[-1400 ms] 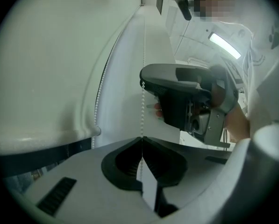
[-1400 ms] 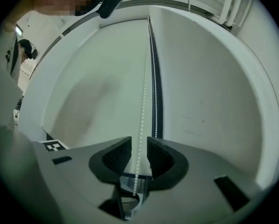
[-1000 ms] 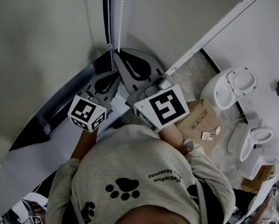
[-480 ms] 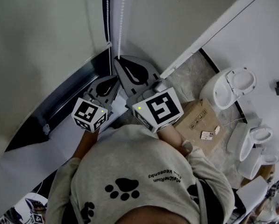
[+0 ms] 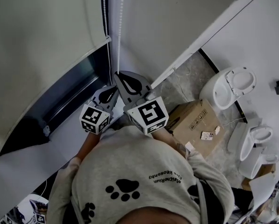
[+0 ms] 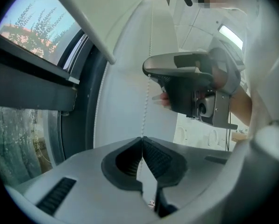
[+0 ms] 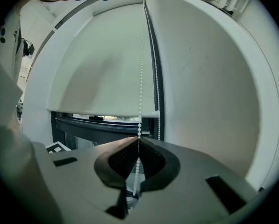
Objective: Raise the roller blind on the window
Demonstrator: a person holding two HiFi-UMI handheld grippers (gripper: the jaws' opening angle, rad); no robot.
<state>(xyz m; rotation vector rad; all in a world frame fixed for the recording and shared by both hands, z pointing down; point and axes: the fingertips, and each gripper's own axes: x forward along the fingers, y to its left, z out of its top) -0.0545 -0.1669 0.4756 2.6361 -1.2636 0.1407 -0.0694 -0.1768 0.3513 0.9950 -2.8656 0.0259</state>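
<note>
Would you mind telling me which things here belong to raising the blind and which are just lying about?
Belong to the job: roller blind, bead chain, window, left gripper and right gripper, each with jaws shut on the bead chain.
Just lying about: cardboard box, white toilet bowls.

No word or number reads with certainty.

- Sweatshirt (image 5: 144,171): one upside-down line of small lettering, illegible; paw-print emblems.
- Cardboard box (image 5: 197,120): handling pictograms and a small label, illegible.
- Marker cube (image 5: 95,119) of left gripper (image 5: 115,88), marker cube (image 5: 147,114) of right gripper (image 5: 117,74): black-and-white square codes only.
</note>
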